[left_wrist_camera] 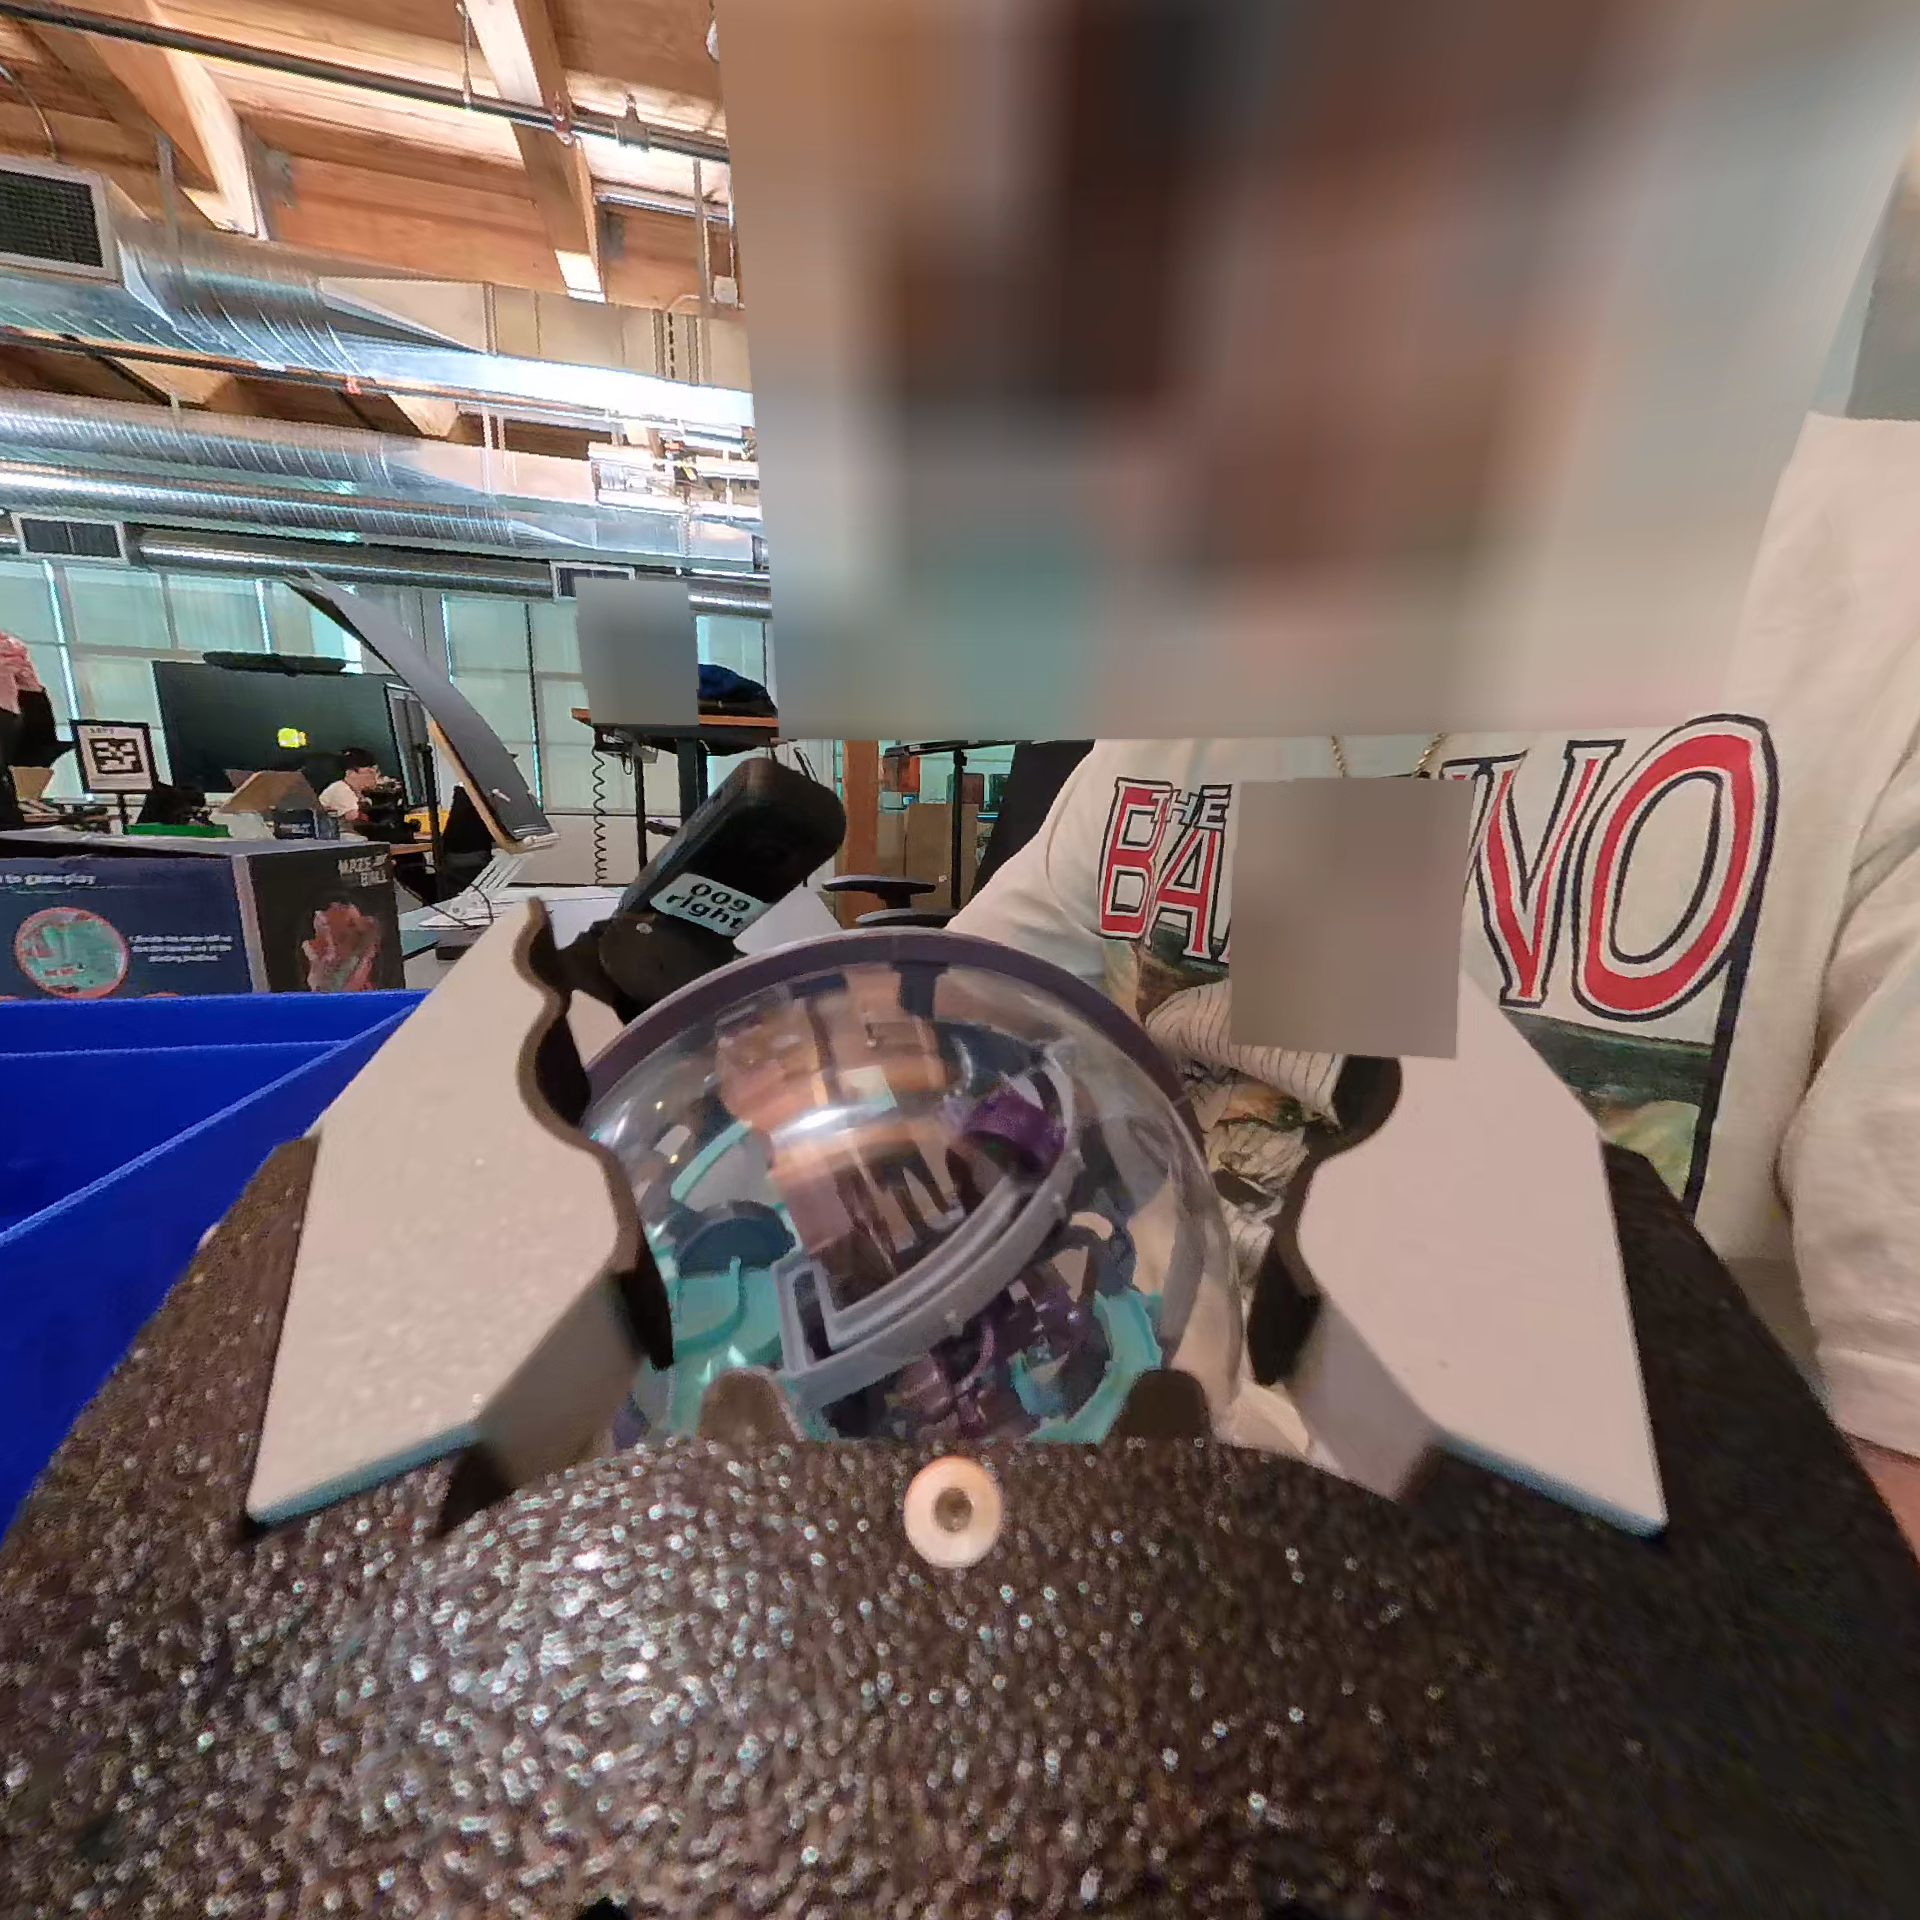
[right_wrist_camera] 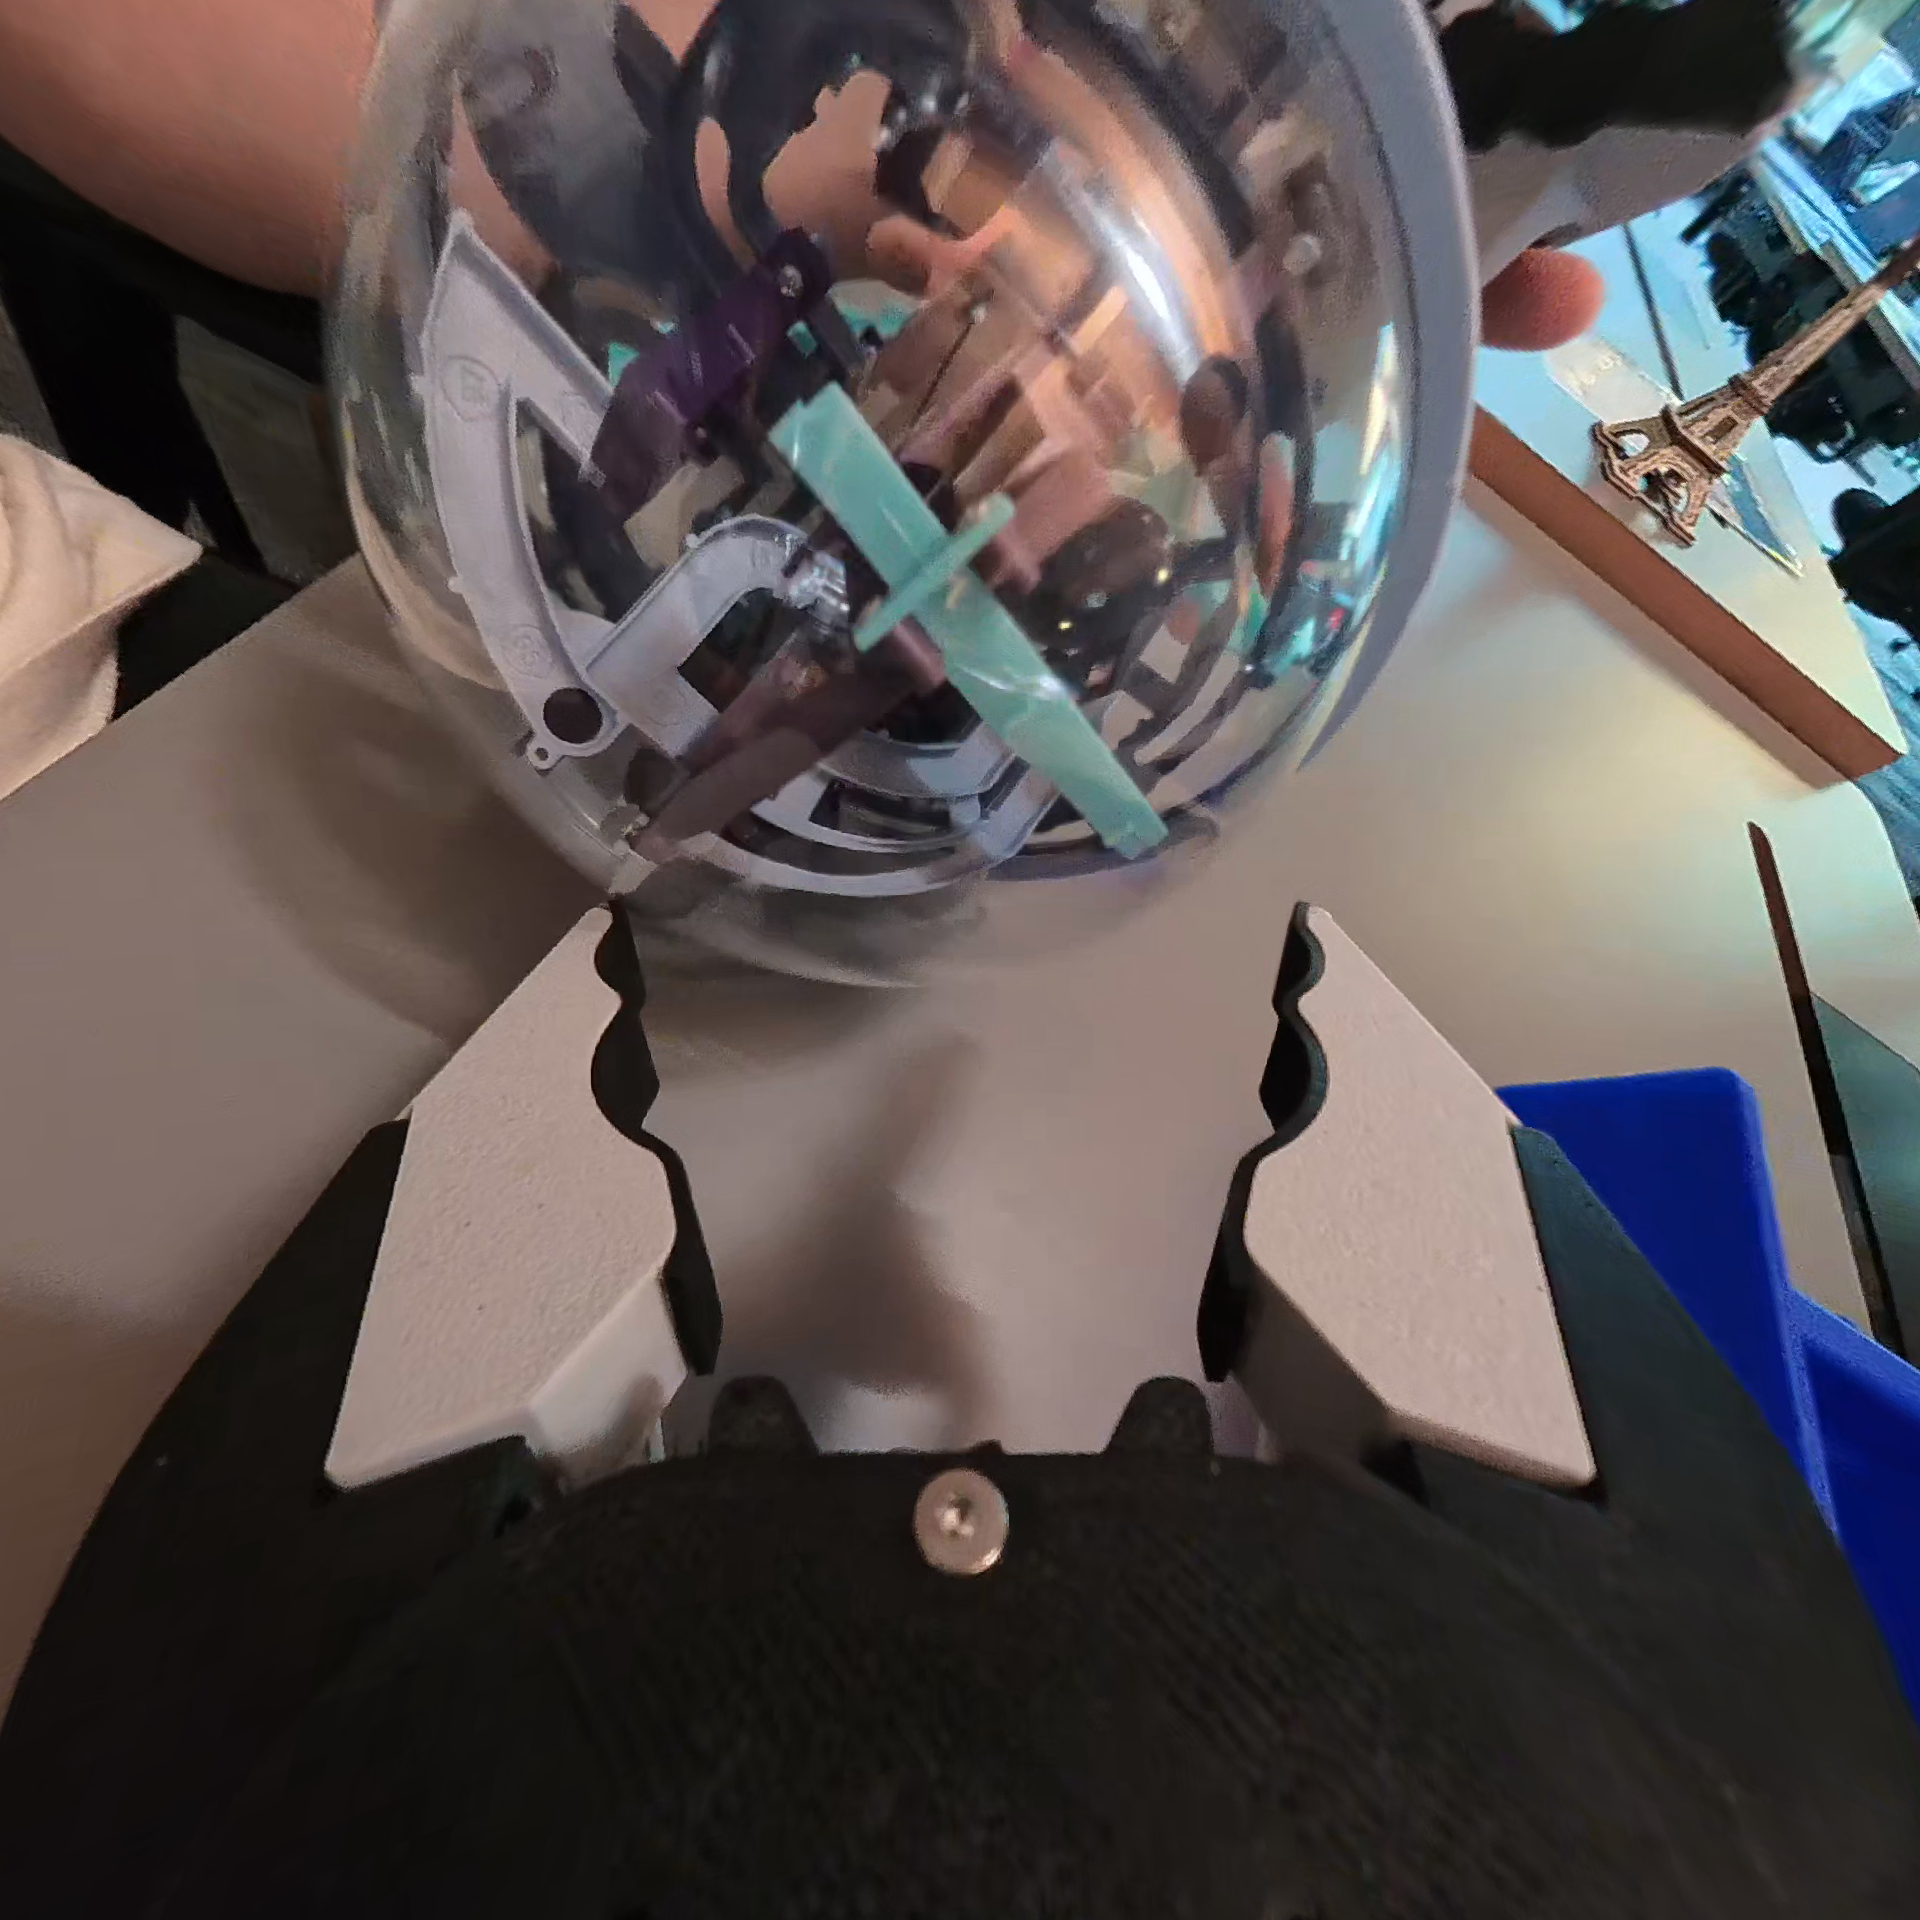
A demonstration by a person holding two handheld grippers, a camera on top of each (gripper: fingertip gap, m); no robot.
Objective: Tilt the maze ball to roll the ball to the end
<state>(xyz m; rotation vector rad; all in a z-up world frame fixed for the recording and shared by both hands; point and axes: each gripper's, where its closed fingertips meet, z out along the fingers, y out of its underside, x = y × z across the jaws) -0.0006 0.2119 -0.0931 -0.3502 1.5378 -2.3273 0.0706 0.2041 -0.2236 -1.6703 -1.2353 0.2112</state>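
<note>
Right, left wrist view first: left gripper (left_wrist_camera: 940, 1039) has the maze ball (left_wrist_camera: 914, 1164) sitting deep between its two fingers. Fingers are wide apart and clamped on the ball. The L pad (left_wrist_camera: 582, 1081) is against the clear shell; the R pad sits at the shell's other edge. The ball is a clear sphere w/ a dark purple rim band, and has grey, teal and purple tracks inside. The small ball inside can't be made out. Behind the sphere is a black gripper body w/ a white label (left_wrist_camera: 717, 883), tilted. Further back is a person in a cream printed T-shirt (left_wrist_camera: 1621, 935). A blue bin (left_wrist_camera: 156, 1122) is at left, w/ a dark printed box (left_wrist_camera: 197, 914) beyond it.

Right wrist view: right gripper (right_wrist_camera: 956, 925) has its fingers spread w/ nothing between them, only the beige table (right_wrist_camera: 208, 1039) below. The maze ball (right_wrist_camera: 894, 447) fills the upper frame, just past the fingertips. The L fingertip (right_wrist_camera: 582, 945) is v. close to the shell's lower edge; can't tell if it touches. A thumb (right_wrist_camera: 1538, 301) shows at the ball's upper right. The blue bin (right_wrist_camera: 1662, 1195) is at the right edge, and a small metal tower model (right_wrist_camera: 1704, 436) lies on a further surface.
</note>
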